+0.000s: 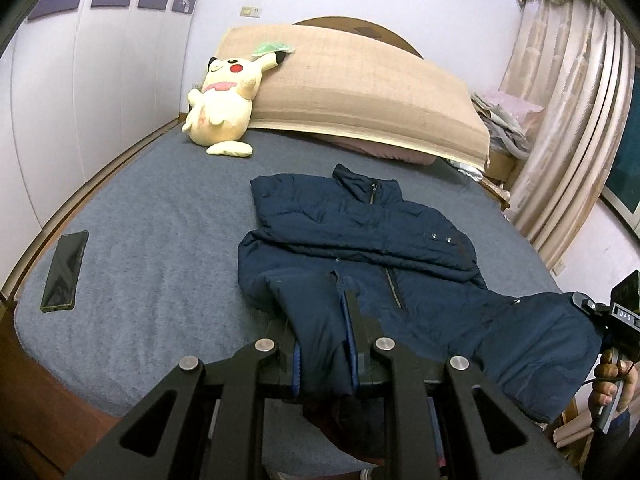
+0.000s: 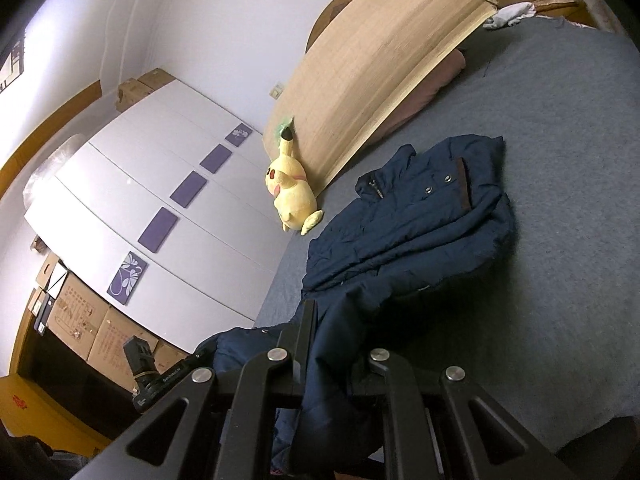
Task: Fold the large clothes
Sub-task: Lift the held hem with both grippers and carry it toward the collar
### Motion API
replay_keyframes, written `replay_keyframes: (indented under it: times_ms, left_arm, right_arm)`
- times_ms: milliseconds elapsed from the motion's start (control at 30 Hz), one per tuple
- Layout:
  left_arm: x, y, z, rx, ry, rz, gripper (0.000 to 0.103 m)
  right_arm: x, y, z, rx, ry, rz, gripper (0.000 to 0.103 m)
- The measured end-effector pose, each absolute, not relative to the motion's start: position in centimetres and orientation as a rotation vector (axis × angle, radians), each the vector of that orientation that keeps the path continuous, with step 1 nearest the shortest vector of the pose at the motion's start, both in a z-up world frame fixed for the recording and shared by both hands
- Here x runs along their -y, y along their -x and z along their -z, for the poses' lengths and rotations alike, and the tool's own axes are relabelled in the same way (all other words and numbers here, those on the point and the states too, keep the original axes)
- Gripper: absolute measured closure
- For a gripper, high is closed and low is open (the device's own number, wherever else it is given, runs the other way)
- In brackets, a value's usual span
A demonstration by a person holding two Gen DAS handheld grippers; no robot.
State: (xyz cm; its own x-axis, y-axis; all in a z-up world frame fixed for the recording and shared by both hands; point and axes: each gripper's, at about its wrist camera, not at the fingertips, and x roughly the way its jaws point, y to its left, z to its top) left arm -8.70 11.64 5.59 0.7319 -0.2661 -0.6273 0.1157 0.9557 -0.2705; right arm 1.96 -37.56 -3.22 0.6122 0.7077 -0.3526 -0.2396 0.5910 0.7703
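Note:
A navy padded jacket (image 1: 360, 232) lies on the grey bed (image 1: 152, 224), collar toward the headboard, with both sleeves folded across the chest. My left gripper (image 1: 326, 300) is shut on the jacket's hem at its lower left corner, lifted off the bed. My right gripper (image 2: 332, 320) is shut on the hem at the other corner; it also shows in the left wrist view (image 1: 616, 320) at the far right. The jacket (image 2: 420, 224) drapes from my right gripper down to the bed (image 2: 560, 160).
A yellow plush toy (image 1: 224, 104) leans on a tan mat (image 1: 360, 92) propped at the headboard. A black phone (image 1: 65, 272) lies near the bed's left edge. A white wardrobe (image 2: 140, 200) and cardboard boxes (image 2: 92, 332) stand left; curtains (image 1: 560, 100) hang right.

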Motion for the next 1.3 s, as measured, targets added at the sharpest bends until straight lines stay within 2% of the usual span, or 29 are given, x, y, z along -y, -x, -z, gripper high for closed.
replay_keyframes:
  times_ms: [500,867,1300]
  left_arm:
    - [-13.1,12.7,-6.3,-0.684,0.248,0.215,0.086]
    - [-13.1,14.3,-8.8,-0.654,0.197,0.231,0.086]
    - [-13.2,10.7,-7.9,-0.665,0.221,0.235,0.087]
  right_arm:
    - [38.0,1.6,1.7,-0.695,-0.699,-0.609,0.092]
    - [39.5,2.9,-0.7,-0.682,-0.682,-0.636,0.092]
    - [39.8,-0.3,0.3,-0.694,-0.715,-0.641,0.092]
